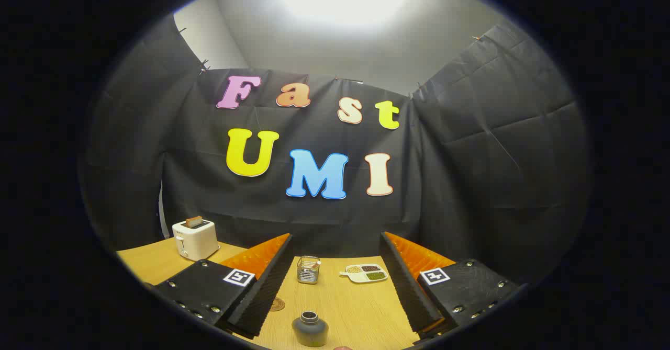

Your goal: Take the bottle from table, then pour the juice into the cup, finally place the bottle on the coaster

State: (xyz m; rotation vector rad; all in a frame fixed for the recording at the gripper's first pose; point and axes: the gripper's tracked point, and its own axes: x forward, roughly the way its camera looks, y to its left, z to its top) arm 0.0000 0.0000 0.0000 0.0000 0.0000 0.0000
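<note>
A squat dark grey bottle with an open neck stands upright on the wooden table, low between my two fingers and close to the camera. My gripper is open wide and holds nothing; its fingers pass either side of the bottle without touching it. Beyond the bottle, further along the table, stands a clear glass cup. A round brown coaster lies flat to the left of the bottle, partly hidden behind my left finger.
A white divided dish holding beans and grains sits to the right of the cup. A white toaster with toast in it stands at the far left of the table. Black cloth walls close the booth behind.
</note>
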